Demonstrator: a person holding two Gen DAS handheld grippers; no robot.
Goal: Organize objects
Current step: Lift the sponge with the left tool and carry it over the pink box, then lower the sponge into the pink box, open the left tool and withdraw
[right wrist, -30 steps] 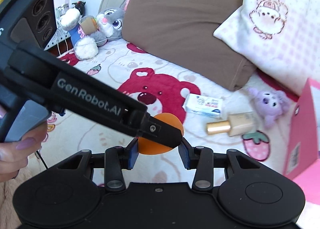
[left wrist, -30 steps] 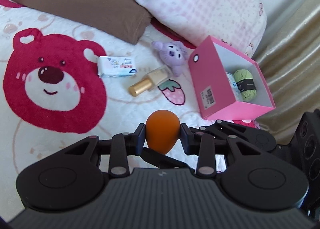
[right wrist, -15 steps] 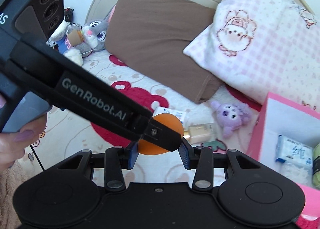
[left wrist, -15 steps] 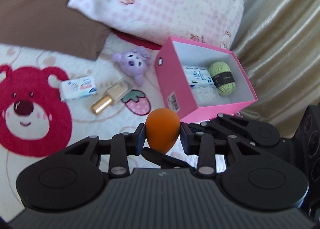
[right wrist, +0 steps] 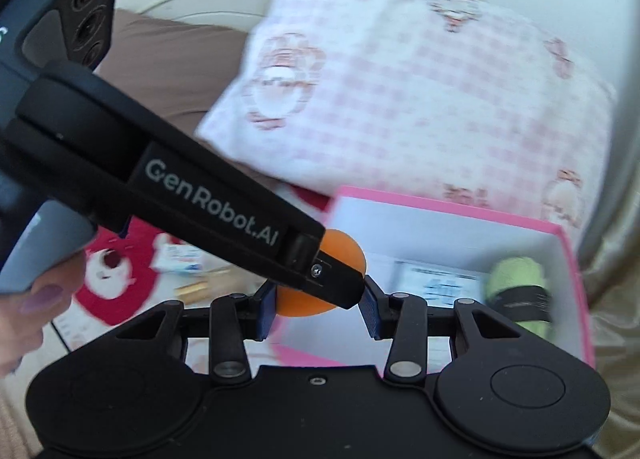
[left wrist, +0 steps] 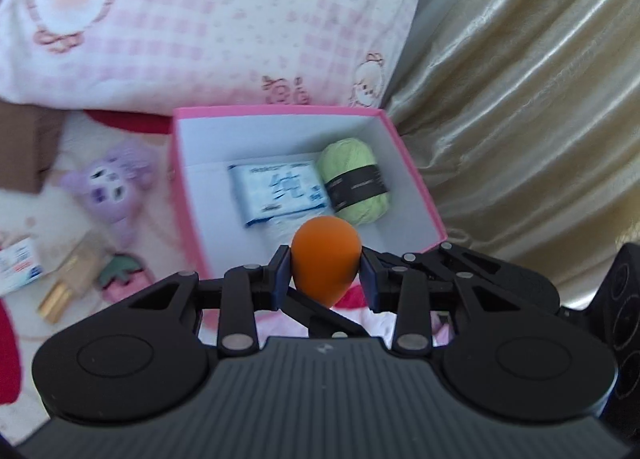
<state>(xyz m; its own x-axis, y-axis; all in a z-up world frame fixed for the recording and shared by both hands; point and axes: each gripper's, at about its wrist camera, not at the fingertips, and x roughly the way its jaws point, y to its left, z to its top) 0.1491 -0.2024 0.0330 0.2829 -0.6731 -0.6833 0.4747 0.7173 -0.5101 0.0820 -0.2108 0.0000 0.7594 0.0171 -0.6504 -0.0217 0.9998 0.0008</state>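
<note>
Bedroom scene: a bed w/ a white quilt (left wrist: 28, 219) printed in red bears, pillows at the head, gold curtain (left wrist: 520, 119) on the far side.

From my left gripper (left wrist: 325, 273) I see both pads pressing the sides of the orange sponge (left wrist: 325, 255), an egg-shaped makeup blender, narrow end down toward the gripper body. It's held in the air, at the near rim of the pink box (left wrist: 412, 163), which sits just ahead of the fingers. Inside the box, beyond the fingertips: a tissue pack (left wrist: 276, 191) lying flat, and touching its right edge a green yarn ball (left wrist: 356, 179) w/ a black band. Left of the fingers, outside the box, on the quilt: a purple plush (left wrist: 112, 183), nearer to me a cream bottle (left wrist: 72, 279) w/ gold cap, and a small white-blue packet (left wrist: 18, 267) at the frame edge. Behind the box, a pink checked pillow (left wrist: 200, 19); the brown pillow (left wrist: 24, 147) shows only as a corner.

My right gripper (right wrist: 318, 301) has its blue pads spread, one on either side of the sponge; I can't tell if they touch it. The left unit's black finger crosses in front, so the sponge shows only partly. View is blurred.
</note>
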